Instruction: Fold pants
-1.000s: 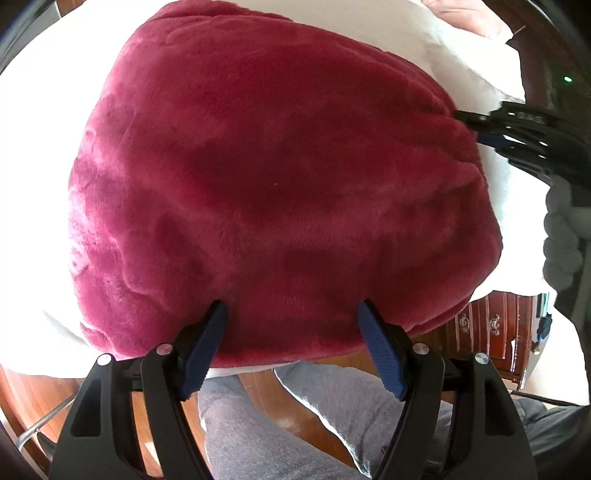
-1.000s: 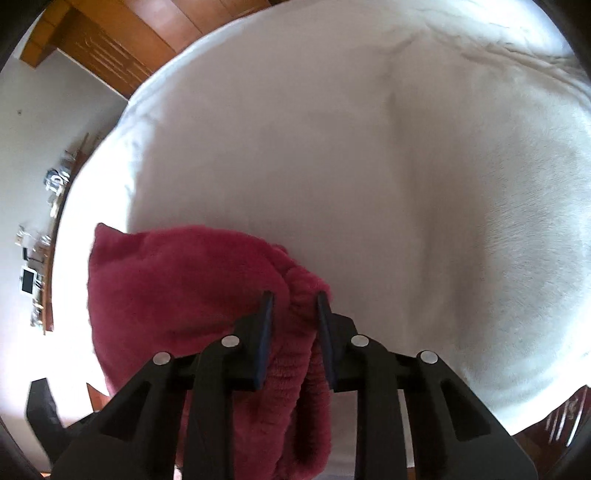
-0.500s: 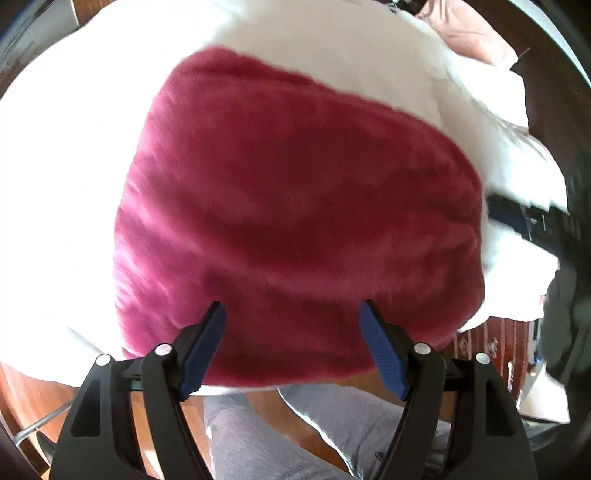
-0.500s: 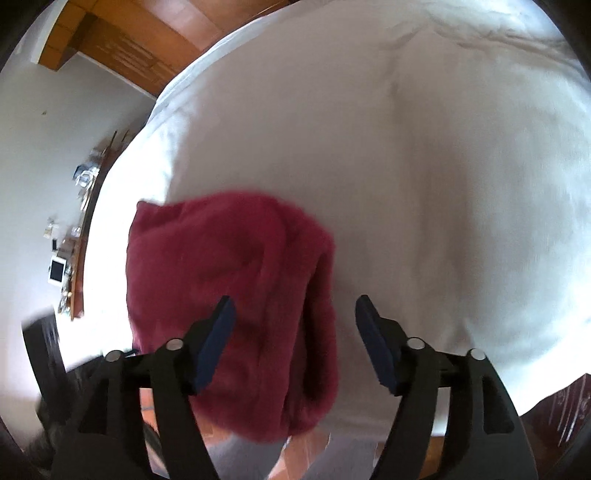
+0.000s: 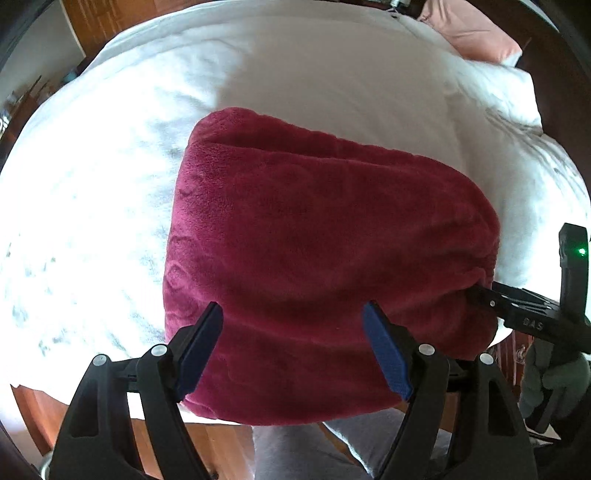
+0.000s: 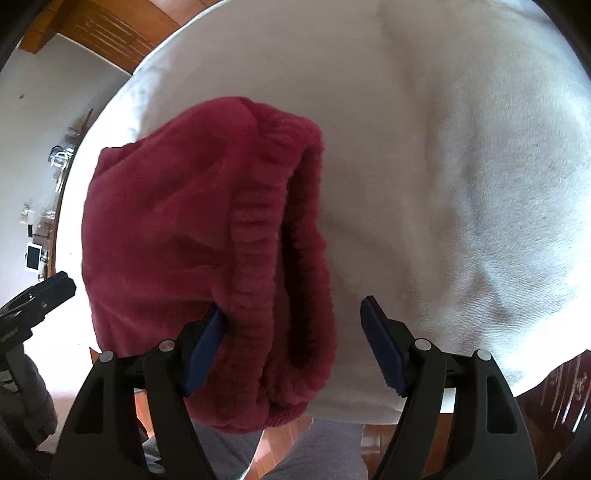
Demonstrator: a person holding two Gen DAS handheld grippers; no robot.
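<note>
Surface: white quilted bedcover point(image 5: 295, 85) fills both views, with a wood floor strip point(image 6: 92, 26) past its far edge and a pink pillow point(image 5: 469, 29) at the far right corner in the left wrist view.
Task thing: folded dark-red plush pants point(image 5: 325, 266) lie on the bedcover at its near edge, a compact bundle, its near side reaching the edge of the cover.
Pants edges: ribbed elastic waistband point(image 6: 266, 240) faces the right wrist camera — two layers with a dark gap between; the far-left corner sits flat on the cover.
Left gripper point(image 5: 291, 350): jaws spread wide above the near edge of the bundle, blue pads clear of the plush, nothing gripped.
Right gripper point(image 6: 291, 339): jaws have just been opening and now stand wide; the waistband lies between them, the left pad just beside or brushing the cloth, the right pad well apart over bare cover.
Open room: broad bare bedcover beyond and right of the pants — left of them too.
Person: grey-trousered legs point(image 5: 295, 454) below the bed edge.
</note>
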